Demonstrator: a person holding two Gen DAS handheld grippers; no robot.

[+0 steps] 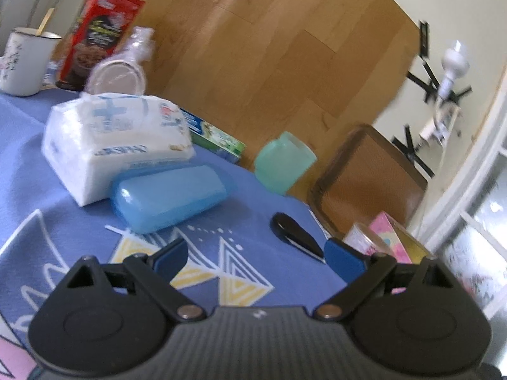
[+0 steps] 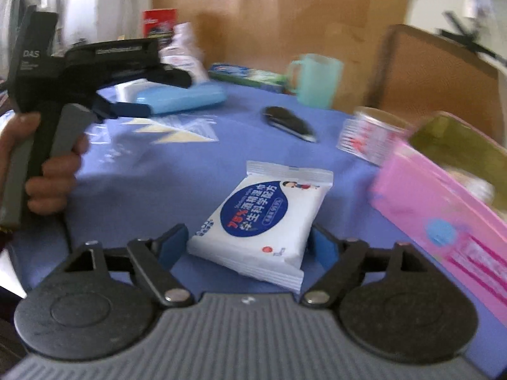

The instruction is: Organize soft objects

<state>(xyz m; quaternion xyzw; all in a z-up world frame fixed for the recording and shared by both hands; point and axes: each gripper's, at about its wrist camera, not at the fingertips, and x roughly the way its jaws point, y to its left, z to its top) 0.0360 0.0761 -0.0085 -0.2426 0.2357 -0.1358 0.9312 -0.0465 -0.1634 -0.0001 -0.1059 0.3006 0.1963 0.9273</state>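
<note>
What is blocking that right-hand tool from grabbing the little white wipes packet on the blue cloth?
Nothing visible. The wipes packet lies flat on the blue tablecloth, already between the open fingers of the right tool, which do not press on it. The pink box sits off to one side, clear of the packet.

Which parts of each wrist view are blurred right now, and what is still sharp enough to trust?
Left wrist: tissue pack and red box smeared, edges bent by fisheye. Right wrist: pink box and can streaked; wipes packet between the open jaws reads clearly.
</note>
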